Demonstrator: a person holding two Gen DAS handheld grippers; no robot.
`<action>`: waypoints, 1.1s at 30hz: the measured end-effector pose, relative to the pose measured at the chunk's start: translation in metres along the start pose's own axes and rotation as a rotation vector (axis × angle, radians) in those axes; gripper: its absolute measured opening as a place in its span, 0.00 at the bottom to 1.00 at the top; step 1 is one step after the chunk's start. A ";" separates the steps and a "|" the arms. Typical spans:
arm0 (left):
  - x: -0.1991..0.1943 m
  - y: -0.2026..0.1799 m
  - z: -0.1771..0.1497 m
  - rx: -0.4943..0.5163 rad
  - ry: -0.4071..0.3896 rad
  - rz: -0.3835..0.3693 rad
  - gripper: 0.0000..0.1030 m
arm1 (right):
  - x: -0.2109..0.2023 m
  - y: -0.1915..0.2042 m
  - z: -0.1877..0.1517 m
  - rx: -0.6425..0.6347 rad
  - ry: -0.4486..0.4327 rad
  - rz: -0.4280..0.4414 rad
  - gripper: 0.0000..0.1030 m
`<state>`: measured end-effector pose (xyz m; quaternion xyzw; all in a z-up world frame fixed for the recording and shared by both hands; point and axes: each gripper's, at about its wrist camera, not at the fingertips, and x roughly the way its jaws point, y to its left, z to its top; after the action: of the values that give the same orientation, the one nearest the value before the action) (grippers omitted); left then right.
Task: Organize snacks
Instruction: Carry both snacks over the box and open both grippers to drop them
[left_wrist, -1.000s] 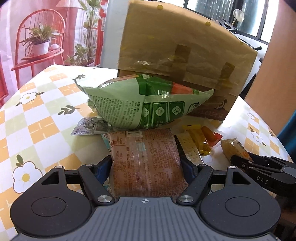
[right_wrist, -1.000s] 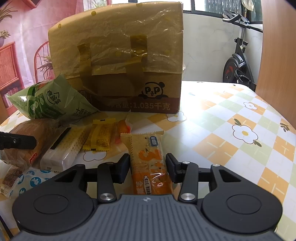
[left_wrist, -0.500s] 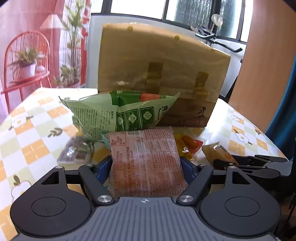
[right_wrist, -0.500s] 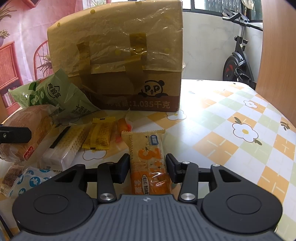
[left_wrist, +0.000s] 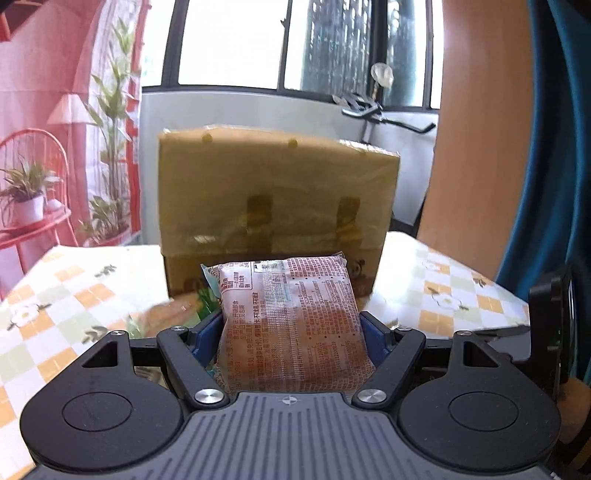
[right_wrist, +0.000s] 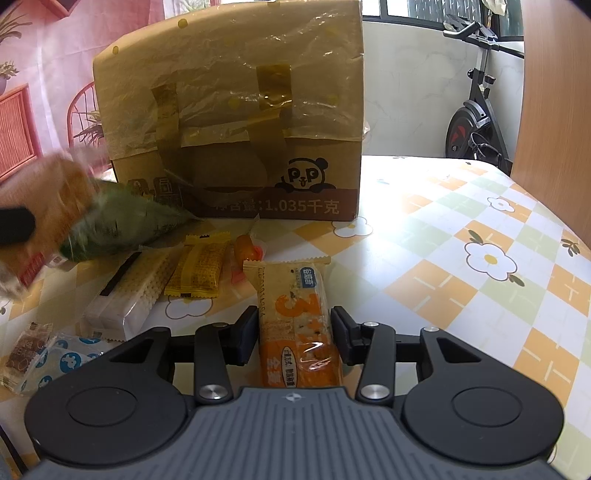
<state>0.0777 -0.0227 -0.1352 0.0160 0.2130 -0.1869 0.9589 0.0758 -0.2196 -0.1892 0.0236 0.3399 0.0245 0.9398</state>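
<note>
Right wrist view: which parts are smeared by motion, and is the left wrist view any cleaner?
Right wrist view: only the bread packet and green bag at the left edge are smeared; the orange cracker pack and cardboard box are sharp. Left wrist view: the bread packet is crisp, the tablecloth soft, the windows blown out.

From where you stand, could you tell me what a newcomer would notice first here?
The tall brown box with a panda print, standing at the back of the flowered table. Next, the bread pack clamped in the left gripper, lifted before the box, and the orange bar between the right gripper's jaws.
</note>
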 end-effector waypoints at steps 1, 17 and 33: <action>0.000 0.002 0.001 -0.009 -0.002 0.007 0.76 | 0.000 0.000 0.000 0.000 0.000 0.000 0.44; -0.008 0.013 0.030 -0.013 -0.022 0.004 0.76 | -0.021 -0.008 0.007 0.063 -0.071 0.039 0.40; 0.015 0.028 0.148 -0.059 -0.161 -0.028 0.76 | -0.082 -0.001 0.152 -0.015 -0.437 0.154 0.39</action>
<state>0.1603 -0.0181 -0.0087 -0.0301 0.1405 -0.1945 0.9703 0.1099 -0.2299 -0.0199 0.0470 0.1252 0.0930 0.9866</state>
